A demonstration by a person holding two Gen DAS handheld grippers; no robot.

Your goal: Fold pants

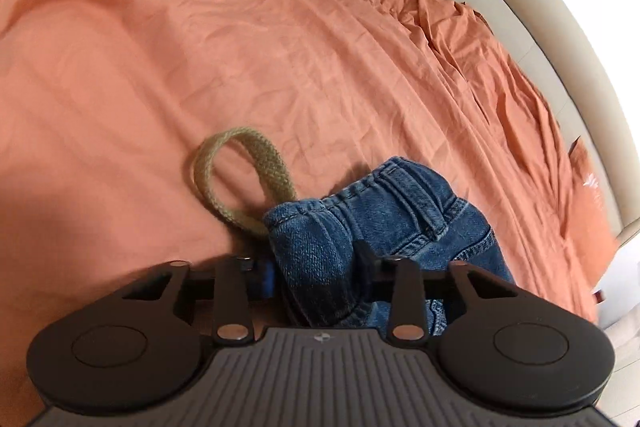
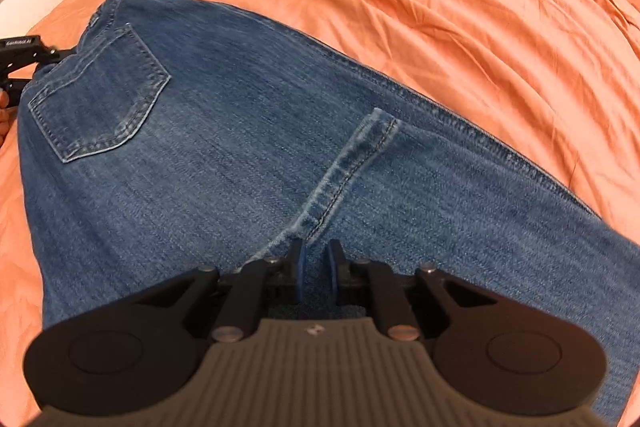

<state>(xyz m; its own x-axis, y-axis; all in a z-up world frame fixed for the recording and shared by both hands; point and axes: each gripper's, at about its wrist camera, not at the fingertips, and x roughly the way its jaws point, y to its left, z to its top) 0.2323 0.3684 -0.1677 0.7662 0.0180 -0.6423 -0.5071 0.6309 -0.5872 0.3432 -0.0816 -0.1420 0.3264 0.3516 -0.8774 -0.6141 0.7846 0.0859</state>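
Left gripper (image 1: 316, 267) jaws clamping jeans (image 2: 224, 163) waistband, right gripper (image 2: 316, 267) nearly closed, writing illegible.

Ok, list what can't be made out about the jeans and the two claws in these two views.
- Left wrist view: the left claw has bunched waistband of the jeans between its fingers; the cloth hides one pad.
- Left wrist view: where the olive drawstring ends, tucked behind the denim.
- Right wrist view: the right claw is nearly shut at the hem; its body hides any cloth between the fingers.
- Right wrist view: the jeans' lower edge, cut off by the frame.

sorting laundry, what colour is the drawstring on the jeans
Olive-tan drawstring, clearest in the left wrist view.
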